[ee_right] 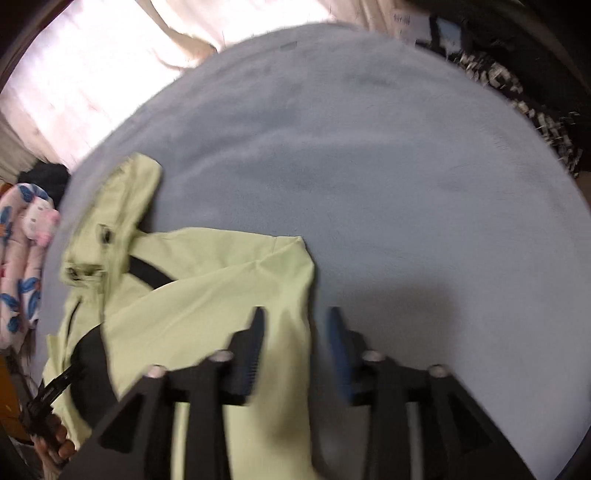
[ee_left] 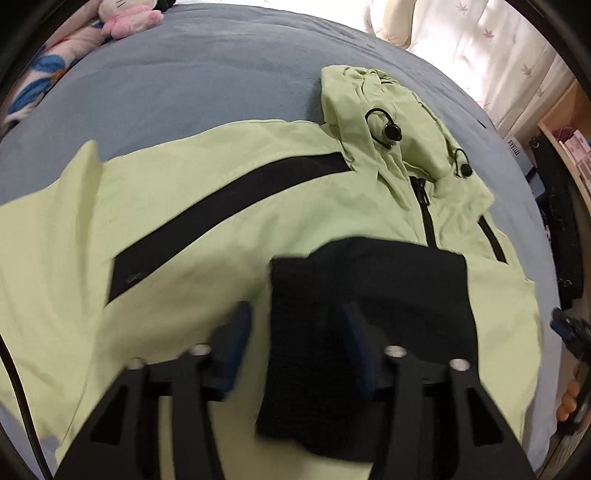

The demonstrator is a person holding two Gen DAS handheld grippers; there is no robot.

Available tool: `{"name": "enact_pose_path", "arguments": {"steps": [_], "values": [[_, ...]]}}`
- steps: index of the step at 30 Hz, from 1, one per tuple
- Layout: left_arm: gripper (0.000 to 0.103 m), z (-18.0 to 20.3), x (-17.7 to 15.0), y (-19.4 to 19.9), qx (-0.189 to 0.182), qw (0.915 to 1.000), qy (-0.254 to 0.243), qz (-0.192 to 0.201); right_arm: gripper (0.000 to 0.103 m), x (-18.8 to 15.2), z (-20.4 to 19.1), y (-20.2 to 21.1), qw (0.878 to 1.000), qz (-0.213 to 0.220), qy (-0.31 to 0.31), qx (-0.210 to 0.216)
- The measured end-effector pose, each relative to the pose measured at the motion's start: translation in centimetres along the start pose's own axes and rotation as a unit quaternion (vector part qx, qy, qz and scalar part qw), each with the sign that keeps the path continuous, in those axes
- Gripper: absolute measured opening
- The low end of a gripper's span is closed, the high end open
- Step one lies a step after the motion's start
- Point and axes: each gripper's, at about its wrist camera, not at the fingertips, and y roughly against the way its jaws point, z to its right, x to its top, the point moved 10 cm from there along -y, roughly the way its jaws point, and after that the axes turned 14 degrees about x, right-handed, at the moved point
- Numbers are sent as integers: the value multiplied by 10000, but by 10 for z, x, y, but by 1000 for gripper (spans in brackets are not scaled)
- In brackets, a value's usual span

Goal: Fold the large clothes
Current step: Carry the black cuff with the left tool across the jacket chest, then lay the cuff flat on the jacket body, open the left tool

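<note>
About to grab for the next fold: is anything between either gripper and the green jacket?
Nothing visible. The left gripper is open right over the jacket, at its black cuff. The right gripper is open at the jacket's edge on the grey blanket.

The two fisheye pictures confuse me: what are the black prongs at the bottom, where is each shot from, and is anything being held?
Each picture comes from a camera on a hand-held two-finger gripper, looking along its fingers. The prongs are those fingers. The left gripper hangs open over the black cuff of a light green hooded jacket spread on a grey-blue bed cover. The right gripper is open too, straddling the jacket's folded edge. The blur hides any contact; neither clearly grips. A plush toy lies at the bed's far corner.
</note>
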Motion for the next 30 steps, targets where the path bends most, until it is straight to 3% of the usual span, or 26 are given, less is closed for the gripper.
{"name": "enact_pose_path", "arguments": {"steps": [2,5,7,10,12,16,17,18,19,20,24,27,30], "values": [[57,-4,-12,11,-114,9999,-5,1,66,-25,-5,29,9998,160,70,74],[57,-6,-44,16,-417,9987,15,-279,66,-67,-6,46,9995,-36,303,33],[57,-6,-61,16,-506,9980,37,-374,66,-89,-3,51,9979,-126,603,-193],[58,-3,-72,17,-447,9988,10,-214,66,-120,-6,44,9890,-384,1278,-637],[62,1,-71,15,-480,9987,72,-163,66,-128,-7,34,9834,-466,1550,-817],[62,8,-66,13,-396,9992,66,-78,66,-124,-17,16,9723,-396,2034,-1081],[51,9,-64,13,-350,9994,59,-55,65,-122,-19,11,9699,-371,2120,-1138],[34,10,-63,13,-313,9995,47,-41,56,-120,-22,6,9674,-338,2218,-1174],[34,13,-63,14,-379,9992,42,-78,46,-118,-24,1,9660,-313,2285,-1165],[31,12,-63,15,-374,9993,68,-71,14,-117,-23,-1,9670,-331,2247,-1153],[28,13,-70,22,-193,9998,14,66,3,-116,-13,14,9747,-108,1896,-1179],[27,10,-80,13,46,9999,-107,118,0,-134,18,3,9714,-499,1671,-1614],[30,11,-78,16,97,9997,-169,159,0,-138,25,10,9827,-479,1327,-1198]]}}
